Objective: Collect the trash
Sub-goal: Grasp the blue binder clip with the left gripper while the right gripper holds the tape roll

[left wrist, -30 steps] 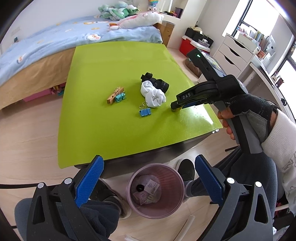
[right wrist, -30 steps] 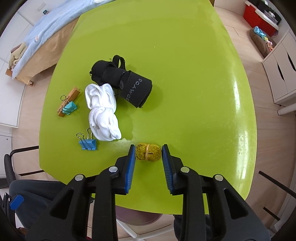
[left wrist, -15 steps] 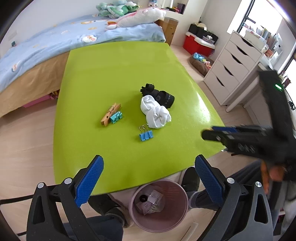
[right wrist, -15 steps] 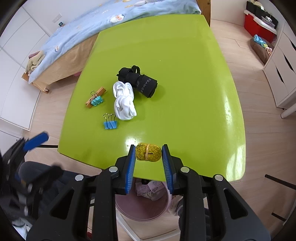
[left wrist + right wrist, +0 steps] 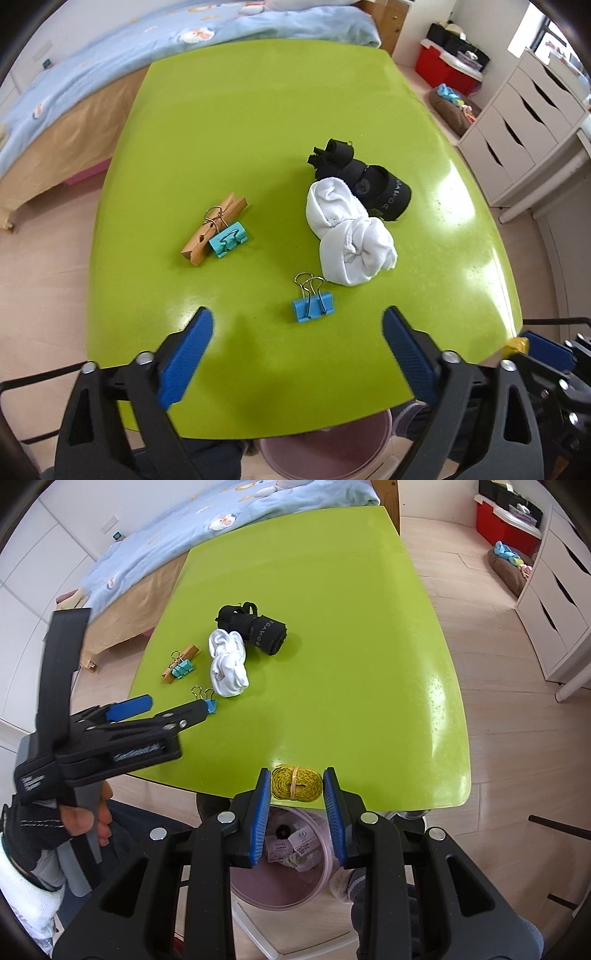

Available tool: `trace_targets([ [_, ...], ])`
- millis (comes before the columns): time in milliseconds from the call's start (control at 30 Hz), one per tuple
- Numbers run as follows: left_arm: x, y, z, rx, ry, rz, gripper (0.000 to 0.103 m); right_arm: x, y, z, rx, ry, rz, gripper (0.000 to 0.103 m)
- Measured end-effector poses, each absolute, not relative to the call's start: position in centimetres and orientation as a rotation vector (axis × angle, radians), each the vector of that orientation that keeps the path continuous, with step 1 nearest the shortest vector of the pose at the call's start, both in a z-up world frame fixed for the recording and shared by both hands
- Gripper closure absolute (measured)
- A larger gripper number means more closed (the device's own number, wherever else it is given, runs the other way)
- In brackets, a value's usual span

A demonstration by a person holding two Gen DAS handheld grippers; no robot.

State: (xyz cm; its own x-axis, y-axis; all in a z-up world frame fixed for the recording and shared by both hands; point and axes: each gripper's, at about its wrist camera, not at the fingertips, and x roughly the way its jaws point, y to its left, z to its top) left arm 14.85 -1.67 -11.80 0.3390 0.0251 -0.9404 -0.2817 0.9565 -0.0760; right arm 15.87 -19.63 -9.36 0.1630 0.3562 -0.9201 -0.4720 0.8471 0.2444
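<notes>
Right gripper [image 5: 296,788]: pads clamped on a yellow rolled tape measure [image 5: 295,782], held over the near edge of the green table [image 5: 332,635], above the pink trash bin [image 5: 291,867]. Left gripper [image 5: 295,354]: jaws apart, empty, near the blue binder clip [image 5: 313,307]. Advice: centre the roll over the bin's mouth before releasing, clear of the rim.

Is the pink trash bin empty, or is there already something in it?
Not empty: the pink trash bin holds paper tags.
</notes>
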Motion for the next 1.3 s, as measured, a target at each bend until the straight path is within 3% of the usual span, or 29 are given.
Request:
trace_targets([
  [233, 15.9, -2.1, -12.9, -0.241, 1.233, 0.229, 0.04, 16.1, -20.2, -9.1, -0.096, 1.273, 0.592, 0.074],
  [300, 15.9, -2.1, -13.2, -0.236, 1.242, 0.232, 0.058, 16.1, -20.2, -9.1, -0.097, 1.271, 0.594, 0.074],
  [433, 15.8, -2.4, -13.3, -0.239, 1.243, 0.201, 0.076, 16.0, -20.0, -9.2, -0.101, 1.269, 0.6, 0.074],
  [1300, 5.7, -1.9, -5.5, -0.205, 1.061, 0.028, 0.078, 10.2, -18.9, -5.2, -0.183, 1.175, 0.72, 0.074],
])
